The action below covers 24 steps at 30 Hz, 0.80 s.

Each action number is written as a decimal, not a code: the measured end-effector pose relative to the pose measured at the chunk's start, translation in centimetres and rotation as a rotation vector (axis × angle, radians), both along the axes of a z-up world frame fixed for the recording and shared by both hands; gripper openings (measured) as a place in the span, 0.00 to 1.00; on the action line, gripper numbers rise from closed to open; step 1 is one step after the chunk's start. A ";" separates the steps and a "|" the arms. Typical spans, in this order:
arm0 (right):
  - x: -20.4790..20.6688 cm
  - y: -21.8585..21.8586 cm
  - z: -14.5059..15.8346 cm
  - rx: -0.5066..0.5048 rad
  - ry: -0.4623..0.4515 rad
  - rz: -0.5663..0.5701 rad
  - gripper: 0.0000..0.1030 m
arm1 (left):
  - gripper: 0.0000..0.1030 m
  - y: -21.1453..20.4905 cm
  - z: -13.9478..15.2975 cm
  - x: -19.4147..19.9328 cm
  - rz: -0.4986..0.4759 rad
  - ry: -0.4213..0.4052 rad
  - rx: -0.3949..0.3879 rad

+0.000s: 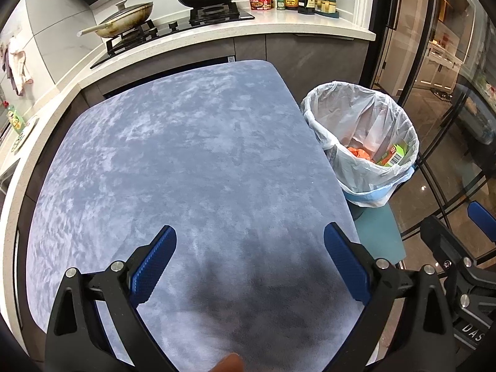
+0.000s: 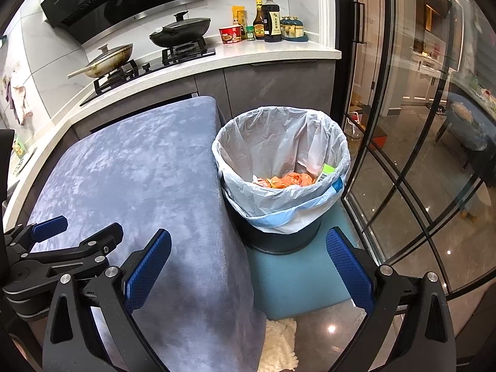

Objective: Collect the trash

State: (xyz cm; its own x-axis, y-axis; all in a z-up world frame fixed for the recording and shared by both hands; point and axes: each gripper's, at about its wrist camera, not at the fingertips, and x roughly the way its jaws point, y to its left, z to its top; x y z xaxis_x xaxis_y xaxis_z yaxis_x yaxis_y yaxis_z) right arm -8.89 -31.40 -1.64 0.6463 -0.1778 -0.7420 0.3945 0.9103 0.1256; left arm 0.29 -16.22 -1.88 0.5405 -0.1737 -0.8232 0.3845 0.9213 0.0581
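Observation:
A dark bin with a white plastic liner (image 2: 279,142) stands on a teal mat right of the blue-grey cloth-covered table (image 2: 139,170). Inside lie orange wrappers (image 2: 288,181) and a green carton (image 2: 327,170). The bin also shows in the left wrist view (image 1: 359,117), with the green carton (image 1: 395,153) in it. My left gripper (image 1: 249,259) is open and empty above the table's near part. My right gripper (image 2: 248,266) is open and empty, over the table's right edge, in front of the bin.
A kitchen counter (image 1: 279,28) runs behind the table, with a stove, two pans, a noodle cup and sauce bottles. A glass door with black bars (image 2: 403,155) stands at the right. A white fluffy rug (image 2: 279,344) lies on the floor below the mat.

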 end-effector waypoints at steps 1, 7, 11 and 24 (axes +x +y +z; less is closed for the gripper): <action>0.0 0.0 0.0 0.001 0.000 0.000 0.94 | 0.89 0.0 0.0 0.0 0.000 -0.003 0.002; 0.0 0.0 0.0 0.001 0.000 0.000 0.94 | 0.89 -0.4 0.1 -0.2 -0.003 -0.008 0.007; -0.1 -0.2 0.1 -0.003 0.001 -0.006 0.94 | 0.89 -0.8 0.2 -0.4 -0.012 -0.012 0.012; -1.4 -1.2 0.2 -0.009 0.001 -0.024 0.94 | 0.89 -2.0 0.4 -1.2 -0.031 -0.016 0.019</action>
State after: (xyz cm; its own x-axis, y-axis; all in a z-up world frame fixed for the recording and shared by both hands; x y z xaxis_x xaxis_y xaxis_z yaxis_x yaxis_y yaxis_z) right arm -10.26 -32.61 -1.41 0.6409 -0.1997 -0.7412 0.4165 0.9016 0.1172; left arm -0.90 -18.24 -1.50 0.5486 -0.1747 -0.8176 0.4114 0.9078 0.0820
